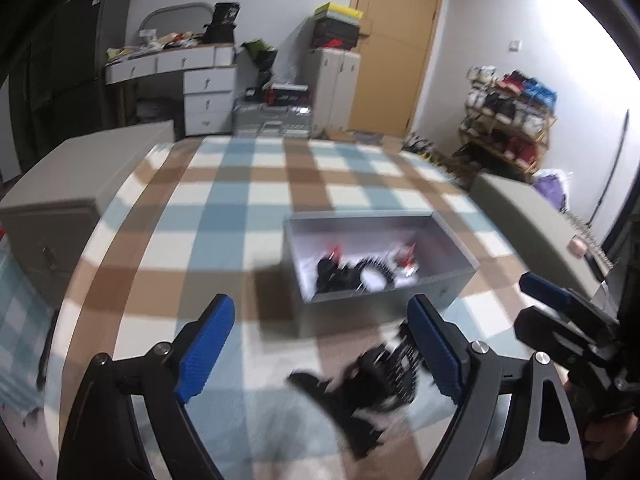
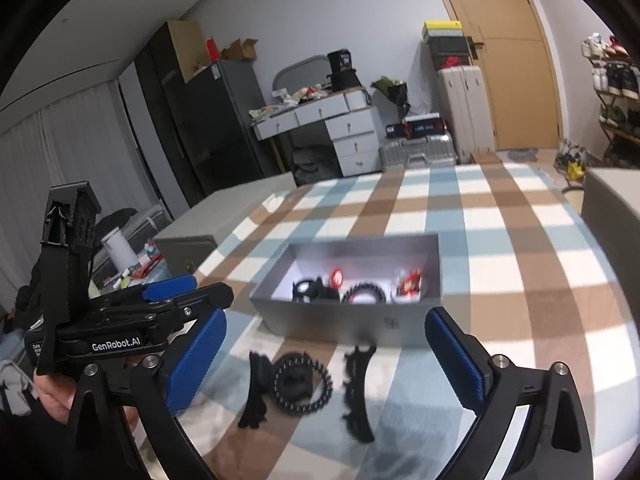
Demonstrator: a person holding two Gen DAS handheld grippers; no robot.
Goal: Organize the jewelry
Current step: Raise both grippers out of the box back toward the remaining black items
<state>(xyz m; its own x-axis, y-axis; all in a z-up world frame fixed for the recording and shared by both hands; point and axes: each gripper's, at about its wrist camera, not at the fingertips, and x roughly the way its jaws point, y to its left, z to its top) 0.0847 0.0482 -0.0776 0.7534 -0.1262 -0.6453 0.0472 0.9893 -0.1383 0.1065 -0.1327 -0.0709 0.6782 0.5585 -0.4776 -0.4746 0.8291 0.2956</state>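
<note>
A grey open box [image 1: 448, 280] [image 2: 344, 320] stands on the checked cloth and holds black beaded bracelets [image 2: 365, 293] and red-and-white pieces [image 2: 410, 283]. In front of it on the cloth lie a black beaded bracelet [image 2: 302, 384], a black hair clip [image 2: 256, 388] and a black curved comb piece [image 2: 358, 392]; they show blurred in the left wrist view [image 1: 380, 376]. My left gripper [image 1: 320, 344] is open and empty just above these pieces. My right gripper [image 2: 326, 356] is open and empty above them too. The left gripper's body [image 2: 132, 320] shows at the left of the right wrist view.
The checked cloth [image 1: 248, 208] covers the table. Grey cabinets [image 1: 60, 200] [image 1: 532, 220] flank it left and right. Behind are a white drawer desk [image 1: 188, 80], suitcases, a wooden door [image 1: 392, 40] and a shoe rack [image 1: 508, 120].
</note>
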